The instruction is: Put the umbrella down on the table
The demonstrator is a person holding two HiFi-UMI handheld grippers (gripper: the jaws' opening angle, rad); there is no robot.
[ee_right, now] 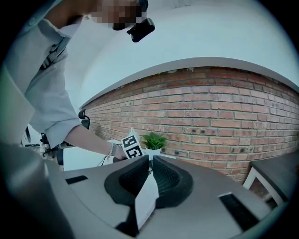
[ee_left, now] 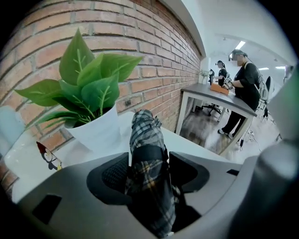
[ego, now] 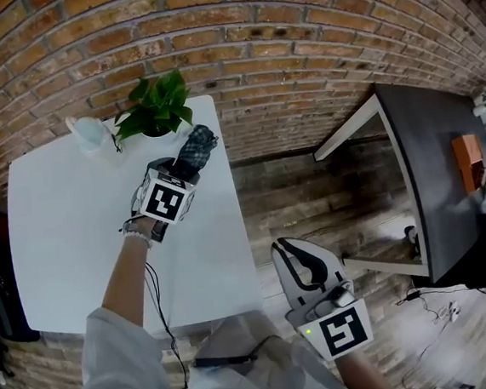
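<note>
A folded plaid umbrella [ego: 195, 154] lies on the white table [ego: 76, 240] near its far right corner, pointing toward the brick wall. My left gripper [ego: 179, 166] is over its near end. In the left gripper view the umbrella [ee_left: 145, 140] runs between the jaws of the left gripper [ee_left: 147, 164], which stand wide around it, and its far end rests on the tabletop [ee_left: 196, 147]. My right gripper [ego: 284, 245] hangs off the table's right side over the wooden floor, its fingers together. In the right gripper view that gripper [ee_right: 150, 161] holds nothing.
A potted green plant [ego: 157, 103] stands just behind the umbrella, with a white jug [ego: 92, 134] to its left. A dark table [ego: 446, 170] with an orange item [ego: 469, 159] is at the right. People [ee_left: 245, 88] stand at it. A brick wall runs behind.
</note>
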